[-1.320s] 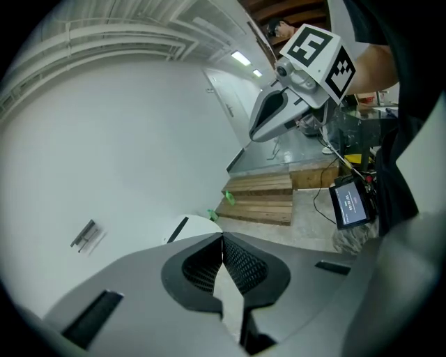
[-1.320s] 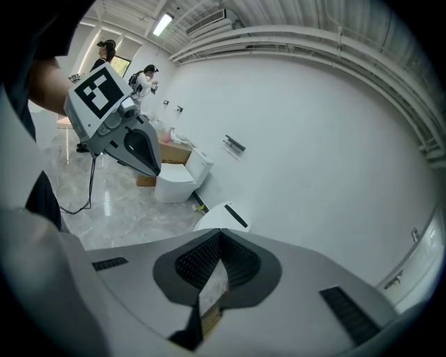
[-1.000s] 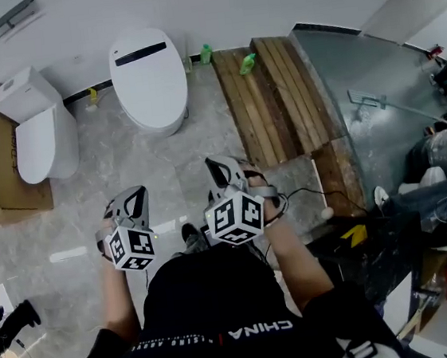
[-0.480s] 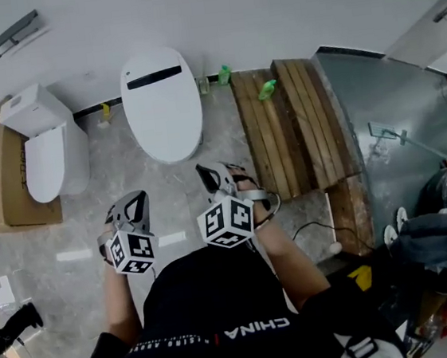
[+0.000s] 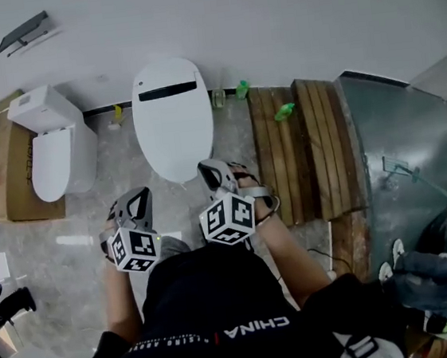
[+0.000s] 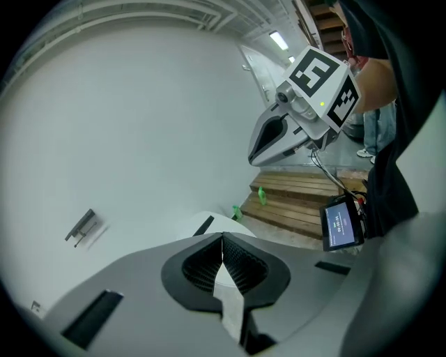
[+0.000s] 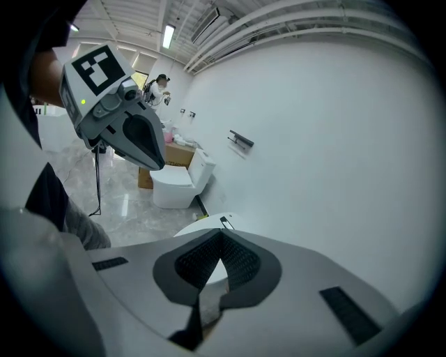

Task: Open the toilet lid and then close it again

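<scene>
White toilet lid lies closed, apparently flat, black-striped.

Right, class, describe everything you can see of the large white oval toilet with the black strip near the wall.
The large white oval toilet is smooth, glossy and egg-shaped, seemingly ceramic or plastic. Its lid is shut, with a black strip across the end nearest the white wall. It stands on the grey marbled floor, back to the wall, rounded front pointing away from it. Nothing rests on it.
</scene>
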A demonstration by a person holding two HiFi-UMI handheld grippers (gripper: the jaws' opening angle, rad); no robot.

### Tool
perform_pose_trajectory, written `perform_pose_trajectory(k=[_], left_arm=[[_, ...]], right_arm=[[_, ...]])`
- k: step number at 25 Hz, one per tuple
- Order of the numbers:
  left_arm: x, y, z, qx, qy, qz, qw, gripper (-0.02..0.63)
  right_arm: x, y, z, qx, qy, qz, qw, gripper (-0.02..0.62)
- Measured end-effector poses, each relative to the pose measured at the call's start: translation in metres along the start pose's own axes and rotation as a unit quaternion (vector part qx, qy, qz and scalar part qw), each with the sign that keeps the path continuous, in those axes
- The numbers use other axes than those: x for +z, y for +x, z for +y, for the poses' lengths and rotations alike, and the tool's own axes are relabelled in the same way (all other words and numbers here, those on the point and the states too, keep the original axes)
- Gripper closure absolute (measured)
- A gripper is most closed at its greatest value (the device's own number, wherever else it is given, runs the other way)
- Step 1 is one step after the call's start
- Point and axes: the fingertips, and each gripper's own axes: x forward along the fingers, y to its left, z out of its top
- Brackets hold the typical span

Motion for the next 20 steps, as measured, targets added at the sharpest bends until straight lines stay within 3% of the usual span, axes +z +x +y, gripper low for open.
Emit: perform_pose_trajectory(k=[6,11,20], left_arm=[[-0.014,0.018,0.009,-0.021,0.003,0.014,0.9997,0.595],[-0.014,0.029,0.022,-0.045,0.019,-0.006,0.9988,0.595],[-0.011,0.034,0.054,-0.052,0.041,-0.033,0.9973,0.595]], right_arm=[[0.007,0.022,-0.001,0.013,0.006,0.002,1.000,0.583],[0.015,0.035,0.000,0.008,0.016,0.013,1.000,0.583],[0.037,0.049,-0.001,-0.014,0.028,0.024,0.999,0.583]])
